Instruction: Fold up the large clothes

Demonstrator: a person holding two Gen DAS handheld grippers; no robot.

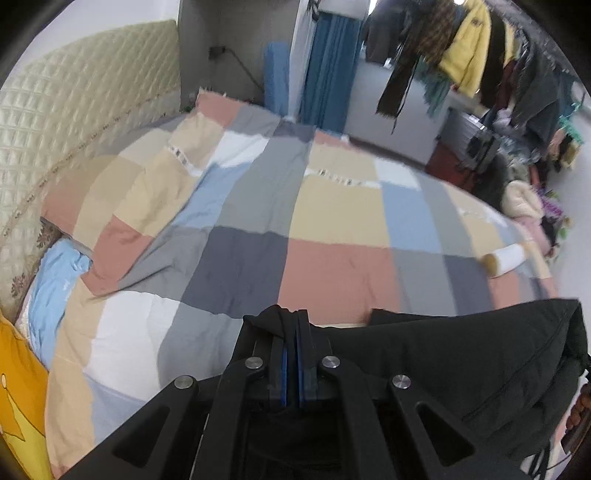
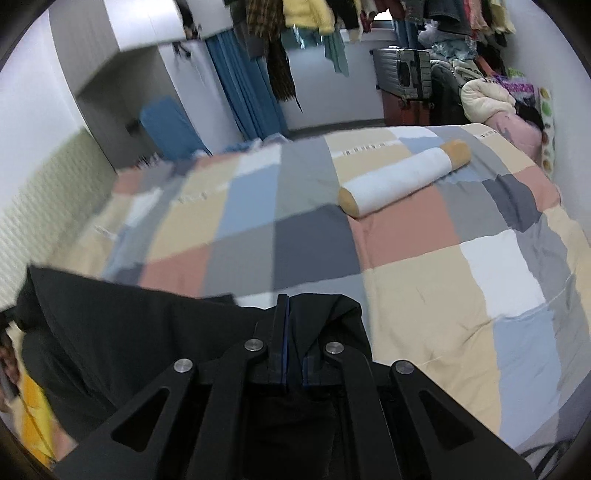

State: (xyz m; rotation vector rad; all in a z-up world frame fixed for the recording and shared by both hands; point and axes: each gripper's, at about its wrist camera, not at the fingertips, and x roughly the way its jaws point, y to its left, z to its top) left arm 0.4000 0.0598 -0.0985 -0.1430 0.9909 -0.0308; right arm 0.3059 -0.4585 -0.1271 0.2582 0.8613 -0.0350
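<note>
both tools (image 1: 291, 325) (image 2: 293, 314) clamp black garment (image 1: 461, 362) over patchwork quilt (image 2: 406, 266), clothes rack (image 1: 480, 48) behind.

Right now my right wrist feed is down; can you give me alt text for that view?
The right claw is shut on a fold of a black garment, held above a bed with a patchwork quilt. A white bolster pillow with tan ends lies on the quilt farther back, and clothes hang on a crowded rack beyond the bed.
</note>
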